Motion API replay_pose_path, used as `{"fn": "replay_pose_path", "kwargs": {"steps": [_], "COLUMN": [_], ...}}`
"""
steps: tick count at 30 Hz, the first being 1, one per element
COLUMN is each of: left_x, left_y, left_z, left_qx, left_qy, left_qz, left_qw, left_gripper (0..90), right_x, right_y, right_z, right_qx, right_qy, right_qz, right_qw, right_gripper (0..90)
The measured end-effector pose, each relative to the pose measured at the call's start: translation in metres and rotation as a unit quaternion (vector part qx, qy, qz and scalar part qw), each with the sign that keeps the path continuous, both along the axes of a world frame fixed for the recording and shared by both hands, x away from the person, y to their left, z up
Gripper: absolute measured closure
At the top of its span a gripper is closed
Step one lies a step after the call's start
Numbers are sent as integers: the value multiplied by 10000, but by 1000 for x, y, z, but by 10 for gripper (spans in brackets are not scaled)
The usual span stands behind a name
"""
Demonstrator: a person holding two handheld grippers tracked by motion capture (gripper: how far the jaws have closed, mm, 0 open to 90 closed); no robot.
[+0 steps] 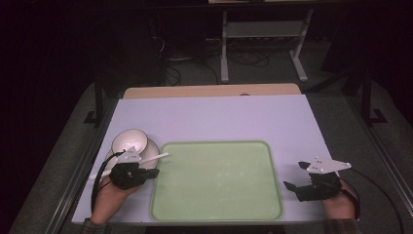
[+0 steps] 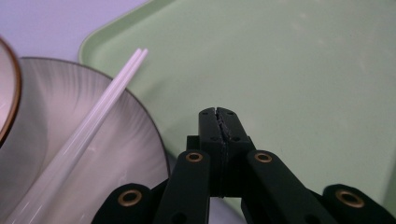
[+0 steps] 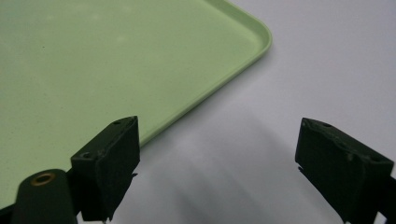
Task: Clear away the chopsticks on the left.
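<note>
- Left gripper (image 1: 148, 174), jaws pressed together on nothing, hovers over the chopsticks (image 1: 146, 160) lying across the plate (image 1: 152, 146) near the counter's left edge.
- Right gripper (image 1: 296, 176) gapes wide beside the green tray (image 1: 216, 214).

Both grippers are black, boxy things. The left gripper (image 2: 218, 116), next to the green tray (image 1: 216, 214), has chunky linkage arms with brass-coloured pivot rings and small screw holes near the tips. The right gripper (image 3: 219, 172), off the tray's other side, has blocky, scuffed jaws. Each carries a grey three-cornered plate and trails a black cable. Both cuffs look like a muted plaid.
</note>
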State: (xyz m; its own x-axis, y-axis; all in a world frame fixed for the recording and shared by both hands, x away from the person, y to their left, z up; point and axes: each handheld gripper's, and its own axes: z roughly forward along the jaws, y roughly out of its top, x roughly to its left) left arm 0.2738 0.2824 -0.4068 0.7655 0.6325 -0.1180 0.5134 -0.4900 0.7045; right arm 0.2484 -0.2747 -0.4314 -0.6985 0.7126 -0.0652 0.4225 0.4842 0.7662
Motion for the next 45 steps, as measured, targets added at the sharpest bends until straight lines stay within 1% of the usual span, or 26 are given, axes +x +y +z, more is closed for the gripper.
{"fn": "replay_pose_path", "kwargs": {"steps": [2,3,4,5,7,11,12,13,14,15,17,21,23,24,25,26,27,28,29,30,31,32,33,35,40,45], "left_x": [-2,-3,-5,-5,-7,-10,-11,-11,-12,-12,-12,-12,-12,-12,-12,-12,-10,-10,-10,-8,-5,-5,-4,-2,2,4], "left_y": [4,8,17,17,26,44,52,52,61,61,71,93,106,117,117,122,129,133,133,136,140,140,141,144,146,146], "left_z": [0,0,1,1,2,3,4,4,6,6,9,16,18,18,18,18,17,17,17,15,12,12,11,9,3,0], "left_qx": [-13,-11,-55,-55,-110,-113,-92,-92,-82,-82,-76,-65,-40,-52,-52,-54,-53,-51,-51,-16,82,82,74,130,222,231], "left_qy": [9,11,39,39,68,91,76,76,41,41,4,-78,-130,-179,-179,-200,-233,-233,-233,-231,-223,-223,-198,-175,-103,-44], "left_qz": [22,30,58,58,107,218,320,320,420,420,556,899,1105,1273,1273,1352,1471,1524,1524,1579,1676,1676,1716,1770,1834,1830], "left_qw": [10000,10000,10000,10000,9999,9997,9994,9994,9991,9991,9984,9959,9938,9917,9917,9906,9888,9880,9880,9872,9856,9856,9849,9840,9827,9828], "left_gripper": [896,896,896,896,896,896,896,896,896,896,897,897,897,897,897,897,897,897,897,897,897,897,897,897,897,897], "right_x": [0,0,0,0,0,1,1,1,1,1,1,1,2,2,2,2,2,2,2,3,3,3,3,3,3,3], "right_y": [0,0,1,1,1,1,1,1,0,0,1,1,1,1,1,1,2,2,2,2,2,2,2,2,1,2], "right_z": [0,0,0,0,0,0,-1,-1,-1,0,0,-1,-1,-1,-2,-2,-2,-2,-2,-2,-2,-2,-2,-2,-3,-3], "right_qx": [-6,-11,-4,-4,-1,1,1,1,3,3,10,12,7,9,10,10,18,10,10,11,12,12,10,17,15,16], "right_qy": [1,1,-3,-3,0,14,27,27,15,12,11,30,48,49,40,40,62,64,64,69,79,79,82,78,81,86], "right_qz": [-3,-1,1,1,4,10,5,5,15,16,18,15,16,25,40,40,46,54,54,52,56,56,52,54,50,52], "right_qw": [10000,10000,10000,10000,10000,10000,10000,10000,10000,10000,10000,10000,10000,10000,10000,10000,10000,10000,10000,10000,10000,10000,10000,10000,10000,9999], "right_gripper": [130,130,130,130,130,130,130,130,130,130,130,130,131,131,131,131,131,131,131,131,131,131,131,131,131,131]}}
